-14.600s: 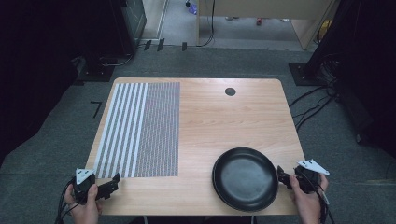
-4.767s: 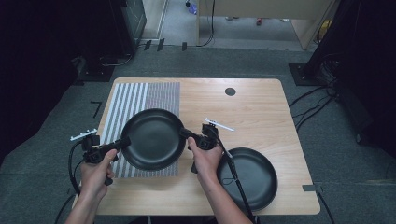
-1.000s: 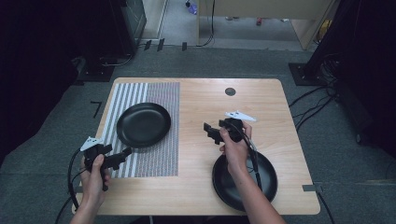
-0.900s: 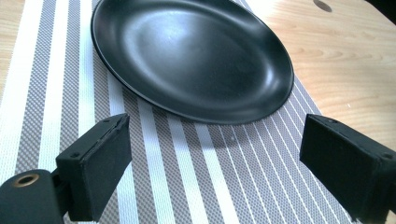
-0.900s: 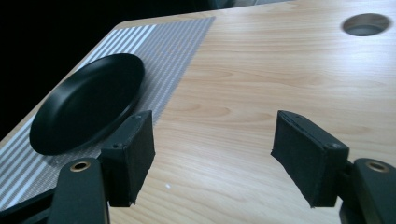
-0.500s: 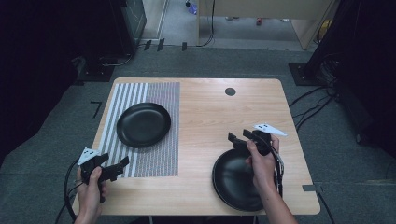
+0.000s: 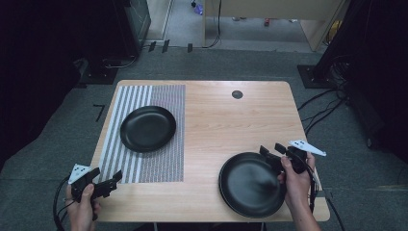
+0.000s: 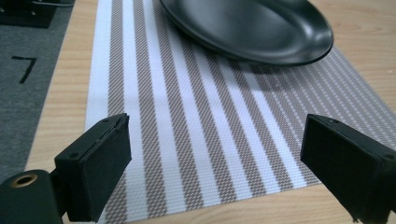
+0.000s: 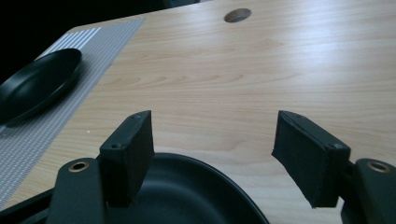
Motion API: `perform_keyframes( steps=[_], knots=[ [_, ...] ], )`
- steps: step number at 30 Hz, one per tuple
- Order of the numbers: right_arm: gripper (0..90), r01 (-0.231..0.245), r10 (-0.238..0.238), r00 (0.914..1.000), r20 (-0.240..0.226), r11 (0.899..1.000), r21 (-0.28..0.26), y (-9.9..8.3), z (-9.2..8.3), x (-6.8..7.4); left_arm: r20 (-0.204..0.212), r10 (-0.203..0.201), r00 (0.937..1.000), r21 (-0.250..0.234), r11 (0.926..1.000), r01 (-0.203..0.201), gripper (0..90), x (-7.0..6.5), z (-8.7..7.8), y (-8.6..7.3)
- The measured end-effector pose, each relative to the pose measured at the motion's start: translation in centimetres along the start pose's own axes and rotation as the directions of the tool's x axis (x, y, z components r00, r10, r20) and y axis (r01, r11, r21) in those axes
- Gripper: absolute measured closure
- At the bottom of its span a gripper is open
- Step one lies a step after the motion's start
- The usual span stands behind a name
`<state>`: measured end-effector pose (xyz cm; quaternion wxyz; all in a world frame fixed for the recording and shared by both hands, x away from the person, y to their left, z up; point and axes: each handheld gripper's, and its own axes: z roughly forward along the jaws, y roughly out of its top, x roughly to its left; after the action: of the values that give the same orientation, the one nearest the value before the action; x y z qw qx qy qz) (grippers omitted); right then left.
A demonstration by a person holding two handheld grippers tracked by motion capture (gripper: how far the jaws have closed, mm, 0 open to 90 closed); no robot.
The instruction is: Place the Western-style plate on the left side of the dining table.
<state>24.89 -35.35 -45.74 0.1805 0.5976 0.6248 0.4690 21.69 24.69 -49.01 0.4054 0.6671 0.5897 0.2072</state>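
Observation:
One black plate (image 7: 147,128) (image 8: 252,25) (image 9: 35,84) rests on the striped placemat (image 7: 144,159) (image 8: 196,140) at the table's left. A second black plate (image 7: 250,185) (image 9: 187,196) lies on the bare wood near the front right corner. My left gripper (image 7: 105,181) (image 8: 229,172) is open and empty at the front left, over the placemat's near edge, well short of the first plate. My right gripper (image 7: 272,149) (image 9: 215,154) is open and empty above the far right rim of the second plate, with its jaws pointing toward the middle of the table.
The wooden table (image 7: 226,120) has a round cable hole (image 7: 237,94) (image 9: 237,15) near its back edge. Cables (image 7: 317,110) trail over the grey floor at the right, and dark equipment stands off the back left corner.
My right gripper has swung right and toward me, from the table's middle to the rim of the front plate. My left gripper has drawn back toward the front left corner. Both plates stay put.

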Motion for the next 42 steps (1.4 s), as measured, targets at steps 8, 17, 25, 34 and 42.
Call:
perform_keyframes(
  steps=[8,17,25,34,42],
  knots=[
    [28.4,0.001,-0.001,0.9991,0.042,1.0,-0.004,-1.3,-1.9,-2.2,-0.026,0.007,0.9996,0.034,0.9994,-0.007,8.6,0.6,0.2,-1.6],
    [25.5,-0.01,0.009,0.9949,0.1,1.0,0.008,-3.0,-3.4,-4.3,-0.048,0.016,0.9987,0.053,0.9985,-0.014,8.6,1.4,0.1,-2.4],
    [23.9,0.0,-0.006,0.988,0.154,0.999,0.039,-5.2,-4.8,-6.8,-0.081,0.054,0.9952,0.072,0.9962,-0.048,8.6,1.5,0.0,-3.0],
    [23.4,0.015,-0.03,0.9818,0.188,0.997,0.077,-6.9,-6.0,-8.3,-0.115,0.113,0.987,0.085,0.991,-0.104,8.2,0.9,0.2,-3.3],
    [20.4,0.034,-0.063,0.9736,0.219,0.99,0.137,-8.1,-5.9,-8.7,-0.142,0.156,0.9774,0.087,0.9856,-0.145,6.3,0.4,0.5,-3.7]
  ],
)
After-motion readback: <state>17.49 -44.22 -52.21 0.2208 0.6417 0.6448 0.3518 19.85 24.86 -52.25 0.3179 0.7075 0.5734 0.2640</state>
